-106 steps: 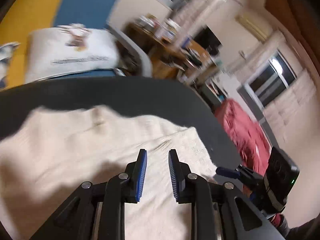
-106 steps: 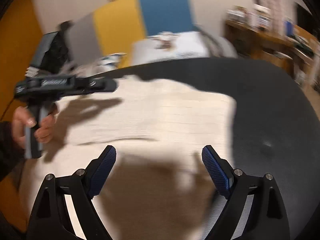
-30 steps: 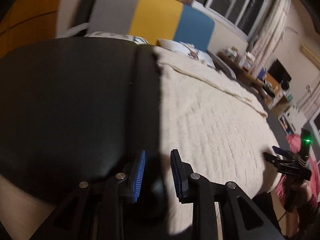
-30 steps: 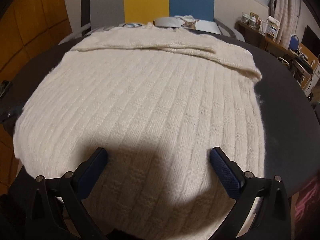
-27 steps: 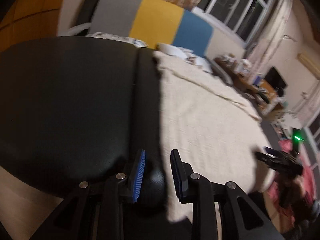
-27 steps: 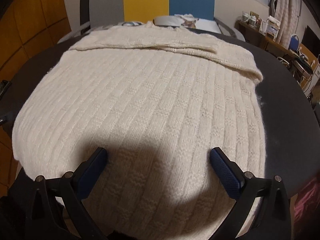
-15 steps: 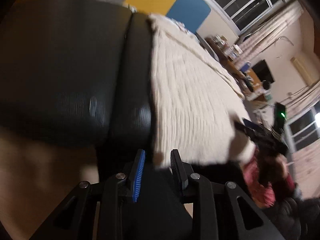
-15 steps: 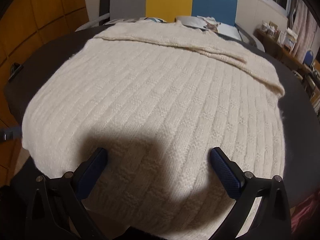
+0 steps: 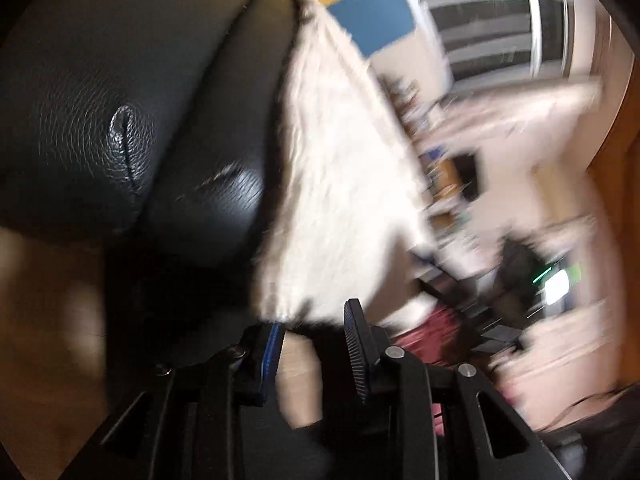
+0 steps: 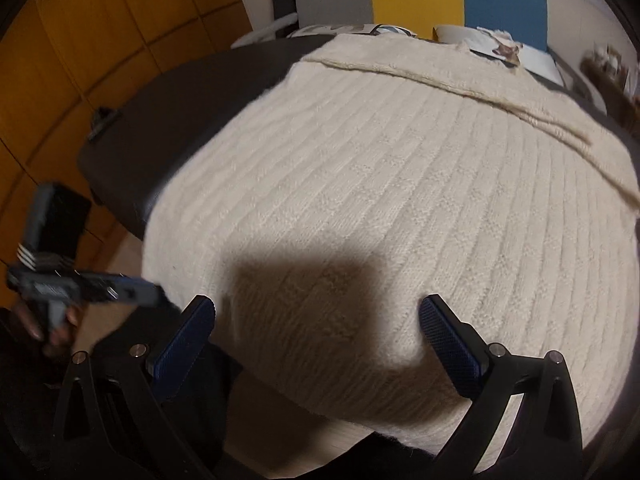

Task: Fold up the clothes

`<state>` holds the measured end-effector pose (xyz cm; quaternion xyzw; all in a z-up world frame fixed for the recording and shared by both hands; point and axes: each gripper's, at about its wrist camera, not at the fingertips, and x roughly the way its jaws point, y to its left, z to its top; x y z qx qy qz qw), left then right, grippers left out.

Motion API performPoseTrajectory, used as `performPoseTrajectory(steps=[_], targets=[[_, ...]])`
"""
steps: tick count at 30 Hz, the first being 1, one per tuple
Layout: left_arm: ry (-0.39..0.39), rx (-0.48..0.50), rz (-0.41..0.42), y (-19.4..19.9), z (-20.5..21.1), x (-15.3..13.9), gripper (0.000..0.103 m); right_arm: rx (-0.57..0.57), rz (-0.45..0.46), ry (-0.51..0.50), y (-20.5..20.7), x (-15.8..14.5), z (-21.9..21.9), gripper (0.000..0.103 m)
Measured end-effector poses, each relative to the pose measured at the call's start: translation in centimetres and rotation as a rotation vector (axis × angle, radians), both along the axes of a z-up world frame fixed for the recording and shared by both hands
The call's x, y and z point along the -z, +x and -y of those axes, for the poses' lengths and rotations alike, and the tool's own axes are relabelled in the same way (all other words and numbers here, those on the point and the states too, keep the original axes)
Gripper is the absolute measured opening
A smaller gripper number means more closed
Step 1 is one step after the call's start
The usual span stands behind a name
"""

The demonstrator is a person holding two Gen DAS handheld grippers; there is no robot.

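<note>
Cream knit sweater flat on black surface; right hand-held gripper released above hem, left hand-held gripper released at corner.

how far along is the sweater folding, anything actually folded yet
Partly. The cream sweater lies flat on the black table, with one band already folded across its far end. In hand: the left gripper, open, is at the near corner; the right gripper is open above the hem. Left: gripping the hem and folding the body.
</note>
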<state>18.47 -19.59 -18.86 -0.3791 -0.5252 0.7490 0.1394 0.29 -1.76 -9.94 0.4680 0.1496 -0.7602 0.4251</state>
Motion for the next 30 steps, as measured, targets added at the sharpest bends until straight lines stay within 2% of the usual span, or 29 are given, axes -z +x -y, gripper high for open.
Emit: performPoseTrajectory(steps=[1, 4, 6, 7, 9, 12, 15, 18, 19, 22, 24, 25, 26, 30], targets=[[0.043, -0.019, -0.008, 0.2, 0.2, 0.3, 0.030, -0.001, -0.002, 0.004, 0.0, 0.0, 0.1, 0.103], [0.101, -0.065, 0.009, 0.4, 0.4, 1.3, 0.030, 0.000, 0.000, 0.005, -0.4, 0.0, -0.1, 0.103], [0.130, -0.105, 0.025, 0.4, 0.5, 1.9, 0.026, 0.003, -0.007, 0.002, -0.4, 0.0, -0.1, 0.103], [0.132, -0.121, 0.032, 0.6, 0.4, 2.0, 0.021, 0.005, -0.016, 0.001, -0.3, -0.1, 0.0, 0.103], [0.132, -0.155, 0.046, 1.0, 0.3, 2.0, 0.001, 0.004, -0.047, -0.007, 0.0, -0.7, 0.1, 0.103], [0.109, -0.205, 0.028, 2.0, 0.4, 1.2, 0.002, -0.029, -0.109, -0.020, 0.4, -1.8, 1.0, 0.103], [0.036, -0.193, -0.032, 2.5, 0.4, -0.9, 0.002, -0.059, -0.178, 0.008, 0.4, -1.8, 2.2, 0.103], [-0.100, -0.117, -0.058, 2.5, -0.7, -2.5, 0.002, -0.037, -0.162, 0.140, -0.5, 1.1, 3.7, 0.103], [-0.126, -0.092, -0.063, 2.5, -1.2, -2.8, 0.002, -0.029, -0.161, 0.134, -0.6, 1.4, 3.6, 0.103], [-0.158, -0.077, -0.019, 2.8, -1.3, -2.4, 0.002, -0.024, -0.177, 0.085, -0.5, 1.6, 3.2, 0.103], [-0.157, -0.102, 0.066, 3.6, -0.8, -1.0, 0.003, -0.025, -0.180, 0.075, -0.6, 1.8, 3.2, 0.103], [-0.150, -0.105, 0.107, 3.7, -0.6, -0.2, 0.007, -0.025, -0.182, 0.069, -0.6, 1.9, 3.2, 0.103], [-0.162, -0.117, 0.146, 4.0, -0.5, 0.3, 0.014, -0.025, -0.185, 0.063, -0.5, 2.0, 3.1, 0.103], [-0.190, -0.133, 0.125, 3.9, -0.5, -0.3, 0.021, -0.023, -0.194, 0.040, -0.5, 2.3, 2.9, 0.103]])
